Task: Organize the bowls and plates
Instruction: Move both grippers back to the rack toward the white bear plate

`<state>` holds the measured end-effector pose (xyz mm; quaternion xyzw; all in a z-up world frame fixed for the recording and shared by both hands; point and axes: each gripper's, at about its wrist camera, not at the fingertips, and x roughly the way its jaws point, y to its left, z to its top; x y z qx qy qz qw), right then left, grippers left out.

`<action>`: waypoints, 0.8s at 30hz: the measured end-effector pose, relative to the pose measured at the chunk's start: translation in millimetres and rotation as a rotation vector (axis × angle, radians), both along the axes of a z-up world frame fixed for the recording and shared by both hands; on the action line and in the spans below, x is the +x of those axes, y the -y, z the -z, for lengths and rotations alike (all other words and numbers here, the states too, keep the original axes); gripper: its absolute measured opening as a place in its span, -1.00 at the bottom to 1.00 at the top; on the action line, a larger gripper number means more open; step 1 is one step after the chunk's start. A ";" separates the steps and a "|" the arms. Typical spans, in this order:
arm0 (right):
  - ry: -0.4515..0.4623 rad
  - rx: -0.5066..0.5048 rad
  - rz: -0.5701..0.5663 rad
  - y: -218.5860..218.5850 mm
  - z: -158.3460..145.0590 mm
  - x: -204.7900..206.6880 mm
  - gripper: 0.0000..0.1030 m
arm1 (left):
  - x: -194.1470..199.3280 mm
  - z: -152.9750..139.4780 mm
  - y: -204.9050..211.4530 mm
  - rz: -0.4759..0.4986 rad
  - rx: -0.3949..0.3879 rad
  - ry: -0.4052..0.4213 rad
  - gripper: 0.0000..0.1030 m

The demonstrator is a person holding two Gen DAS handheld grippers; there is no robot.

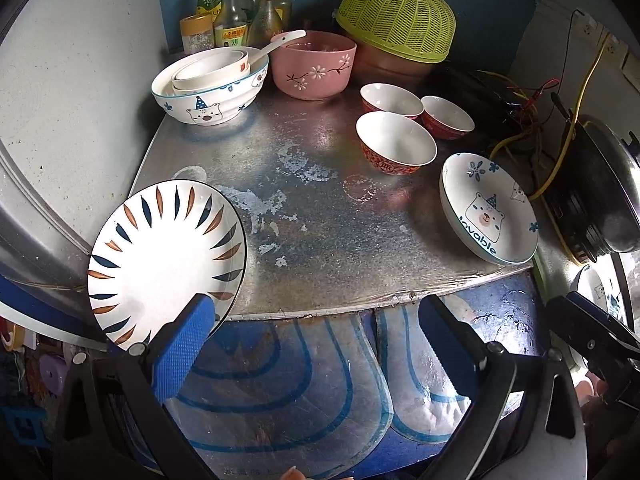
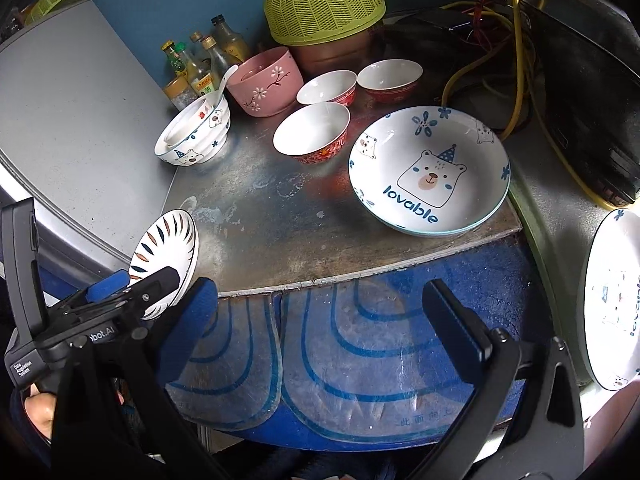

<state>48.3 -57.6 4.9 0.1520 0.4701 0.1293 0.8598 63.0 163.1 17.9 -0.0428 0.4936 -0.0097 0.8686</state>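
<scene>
A white plate with blue and brown leaf strokes [image 1: 166, 258] lies at the front left corner of the metal table [image 1: 320, 208], overhanging the edge; it also shows in the right wrist view [image 2: 168, 252]. My left gripper [image 1: 316, 344] is open in front of the table edge, its left finger just over the plate's near rim. A bear plate [image 2: 430, 168] sits at the front right. Three red-and-white bowls [image 2: 312, 130] stand mid-table. A bear bowl with nested dishes and a spoon [image 1: 210, 88] and a pink bowl [image 1: 314, 64] stand at the back. My right gripper [image 2: 320, 320] is open and empty.
Bottles [image 1: 236, 12] and a green mesh cover [image 1: 396, 20] stand at the back. Cables and a black appliance [image 1: 600, 188] crowd the right side. Another bear plate [image 2: 616, 300] lies on the right counter. A blue patterned mat [image 2: 340, 340] lies below the table edge.
</scene>
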 end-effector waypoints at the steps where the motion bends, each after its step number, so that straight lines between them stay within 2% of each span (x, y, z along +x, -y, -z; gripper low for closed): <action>1: -0.001 -0.002 0.012 4.5 0.0 -1.5 1.00 | 1.0 0.3 4.7 0.012 0.001 -0.001 0.98; 13: -0.029 -0.001 0.205 73.9 5.2 -28.0 1.00 | 6.3 0.6 62.7 0.162 0.004 -0.016 0.99; 24: -0.057 0.038 0.411 155.8 14.7 -80.7 1.00 | -1.6 2.0 109.5 0.304 -0.028 -0.027 0.98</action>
